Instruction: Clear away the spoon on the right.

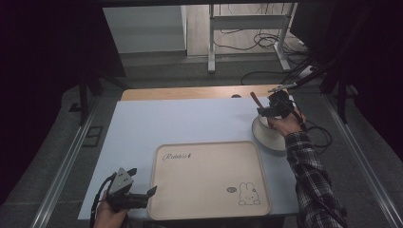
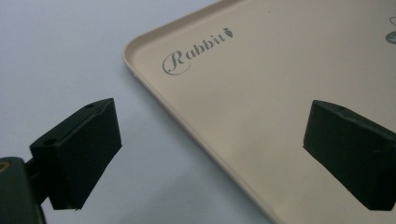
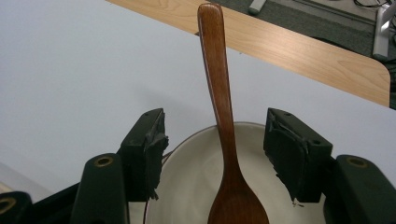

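Note:
A brown wooden spoon point(image 3: 222, 107) stands in a white bowl point(image 3: 191, 177), its handle leaning over the rim toward the table's far edge. My right gripper point(image 3: 217, 126) is open, with one jaw on each side of the handle and a gap on both sides. From the high view, bowl point(image 1: 268, 137), spoon point(image 1: 255, 100) and right gripper point(image 1: 273, 110) are at the table's right rim. A beige tray point(image 1: 209, 180) with "Rabbit" lettering and a rabbit drawing lies at the front centre. My left gripper point(image 1: 141, 181) is open, straddling the tray's point(image 2: 261, 84) left rim, holding nothing.
A pale blue-white mat point(image 1: 180, 121) covers the table, with a strip of bare wood point(image 1: 190, 92) along the far edge. A cable point(image 1: 318, 130) trails off the right side. Beyond the table are a grey floor and a metal stand's legs point(image 1: 247, 52).

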Motion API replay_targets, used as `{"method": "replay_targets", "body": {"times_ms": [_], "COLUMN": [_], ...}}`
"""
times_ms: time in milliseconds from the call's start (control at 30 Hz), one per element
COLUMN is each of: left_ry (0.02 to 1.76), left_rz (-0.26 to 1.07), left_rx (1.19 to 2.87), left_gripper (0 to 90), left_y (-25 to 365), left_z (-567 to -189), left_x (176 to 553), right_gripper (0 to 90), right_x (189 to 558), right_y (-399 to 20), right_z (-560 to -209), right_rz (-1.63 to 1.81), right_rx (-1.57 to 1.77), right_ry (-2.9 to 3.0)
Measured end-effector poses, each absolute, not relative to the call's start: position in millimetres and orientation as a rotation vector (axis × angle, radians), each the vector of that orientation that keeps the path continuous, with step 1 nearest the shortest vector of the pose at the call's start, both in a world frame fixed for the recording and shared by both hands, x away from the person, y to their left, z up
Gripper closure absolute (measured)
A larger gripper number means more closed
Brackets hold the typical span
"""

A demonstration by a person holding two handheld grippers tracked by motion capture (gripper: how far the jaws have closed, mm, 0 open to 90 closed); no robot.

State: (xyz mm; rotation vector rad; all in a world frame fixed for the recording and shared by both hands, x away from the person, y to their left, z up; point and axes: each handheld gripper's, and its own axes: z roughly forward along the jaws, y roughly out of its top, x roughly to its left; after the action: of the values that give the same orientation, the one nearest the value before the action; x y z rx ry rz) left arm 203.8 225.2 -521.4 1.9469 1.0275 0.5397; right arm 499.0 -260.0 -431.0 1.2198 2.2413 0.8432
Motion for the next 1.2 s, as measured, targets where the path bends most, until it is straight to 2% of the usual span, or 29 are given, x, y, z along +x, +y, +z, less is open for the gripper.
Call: {"method": "replay_targets", "body": {"times_ms": [133,600,867,1200], "left_ry": [1.027,1.019,1.015,1.015], "left_rz": [0.539,0.544,0.545,0.548], "left_rx": [1.946,1.95,1.955,1.958], "left_gripper": [3.9,3.9,3.8,3.9], "left_y": [225.2,224.9,224.4,223.9], "left_z": [-521.4,-521.4,-521.4,-521.3], "left_x": [203.8,203.4,203.2,203.2], "right_gripper": [40.4,57.5,76.0,78.8], "right_x": [507.0,529.4,533.6,529.2], "right_y": [-256.0,-246.9,-244.7,-245.1], "right_z": [-433.4,-444.2,-449.4,-435.6], "right_rz": [0.827,0.785,0.746,0.771], "right_rx": [1.21,1.196,1.197,1.195], "right_ry": [2.243,2.279,2.3,2.298]}}
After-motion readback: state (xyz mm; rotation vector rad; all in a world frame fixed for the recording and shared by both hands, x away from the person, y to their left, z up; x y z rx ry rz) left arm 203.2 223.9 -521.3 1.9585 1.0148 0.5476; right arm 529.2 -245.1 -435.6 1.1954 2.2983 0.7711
